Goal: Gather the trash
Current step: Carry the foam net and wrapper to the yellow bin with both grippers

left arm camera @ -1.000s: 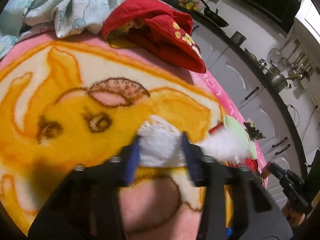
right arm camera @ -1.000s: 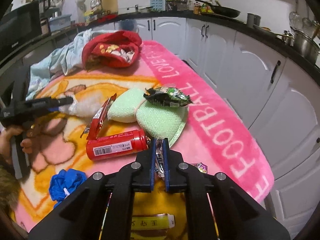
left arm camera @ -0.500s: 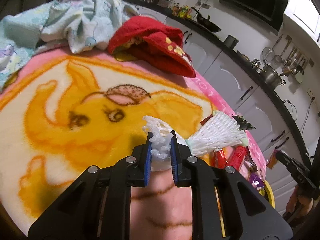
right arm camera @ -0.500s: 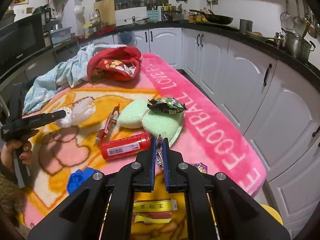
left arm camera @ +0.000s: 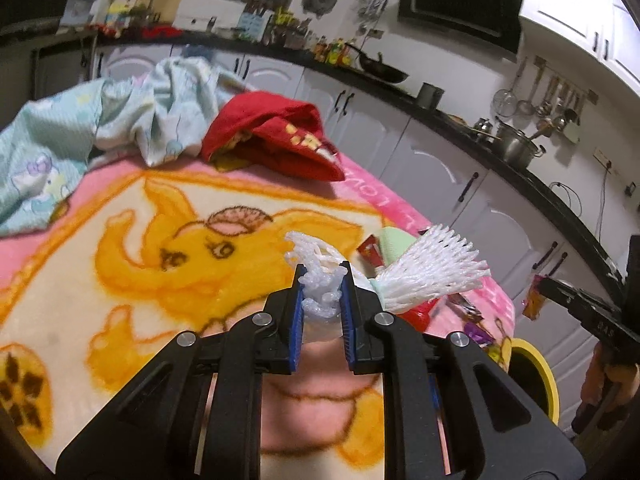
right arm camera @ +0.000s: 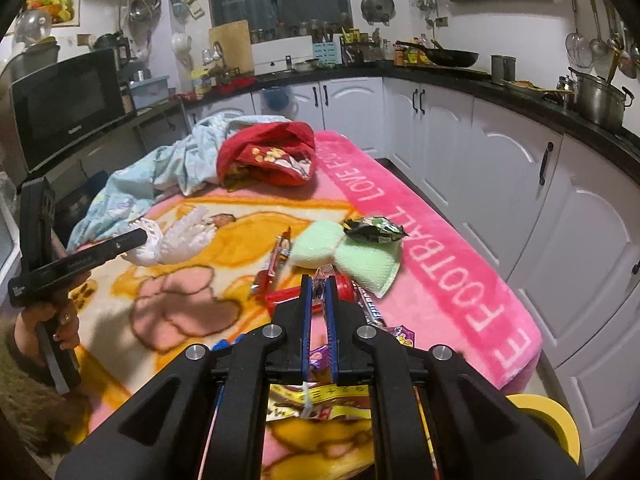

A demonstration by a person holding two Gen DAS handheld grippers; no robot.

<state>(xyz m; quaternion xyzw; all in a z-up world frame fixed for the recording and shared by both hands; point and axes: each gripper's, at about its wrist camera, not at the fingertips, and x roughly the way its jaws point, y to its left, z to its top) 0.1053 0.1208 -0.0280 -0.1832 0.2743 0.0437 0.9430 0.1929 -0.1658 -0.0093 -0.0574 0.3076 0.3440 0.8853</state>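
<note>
My left gripper (left arm camera: 322, 276) is shut on a white foam net sleeve (left arm camera: 432, 272), held above the cartoon blanket (left arm camera: 120, 280); the net fans out to the right of the pads. From the right wrist, the same left gripper (right arm camera: 138, 236) and net (right arm camera: 180, 236) hang at the left, in a person's hand. My right gripper (right arm camera: 318, 284) is shut on a thin crinkled wrapper (right arm camera: 319, 278), lifted over a red can (right arm camera: 286, 298). Still lying on the blanket are a red stick wrapper (right arm camera: 280, 256), a dark snack bag (right arm camera: 376, 229) on green foam pads (right arm camera: 352, 258), and small candy wrappers (right arm camera: 402, 334).
A yellow-rimmed bin (right arm camera: 554, 420) stands below the blanket's near right corner. A red cloth (right arm camera: 268, 156) and a pale blue cloth (right arm camera: 160, 176) are heaped at the far end. White cabinets (right arm camera: 500, 184) run along the right, and a microwave (right arm camera: 68, 104) stands at the left.
The left jaws closed on the foam net and lifted it off the blanket. Both grippers rose; the right kept hold of its wrapper.
</note>
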